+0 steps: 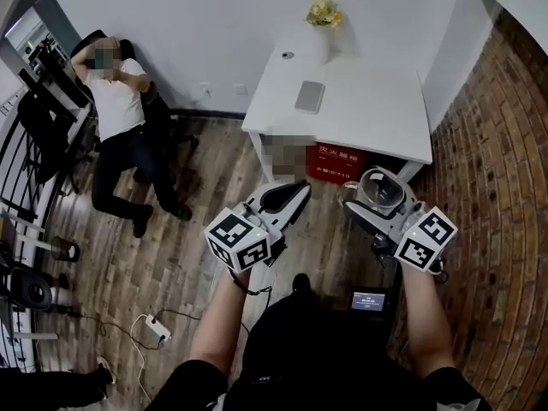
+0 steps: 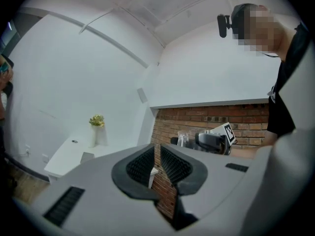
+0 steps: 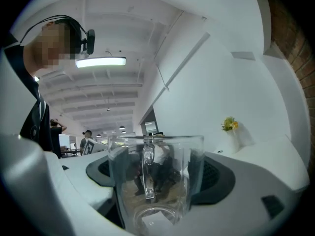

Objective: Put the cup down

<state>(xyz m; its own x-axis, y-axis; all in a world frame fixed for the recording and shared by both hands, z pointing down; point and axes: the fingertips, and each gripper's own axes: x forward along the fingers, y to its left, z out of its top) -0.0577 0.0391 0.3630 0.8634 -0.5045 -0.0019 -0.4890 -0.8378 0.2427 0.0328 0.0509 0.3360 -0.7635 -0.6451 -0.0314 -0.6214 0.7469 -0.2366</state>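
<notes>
A clear glass cup [image 1: 381,188] with a handle sits between the jaws of my right gripper [image 1: 383,202], held in the air just off the front corner of the white table [image 1: 368,110]. In the right gripper view the cup [image 3: 167,156] fills the middle, handle facing the camera, and the dark pads [image 3: 216,178] press its sides; the right gripper [image 3: 155,173] is shut on it. My left gripper [image 1: 287,197] hovers over the wooden floor left of the cup. In the left gripper view its jaws [image 2: 154,166] stand almost together with nothing between them.
On the table stand a vase of yellow flowers [image 1: 324,15], a grey flat pad [image 1: 310,97] and a small round object [image 1: 287,56]. A red box [image 1: 336,163] sits under the table's front. A brick wall [image 1: 505,187] runs along the right. A person [image 1: 120,110] reclines at the left.
</notes>
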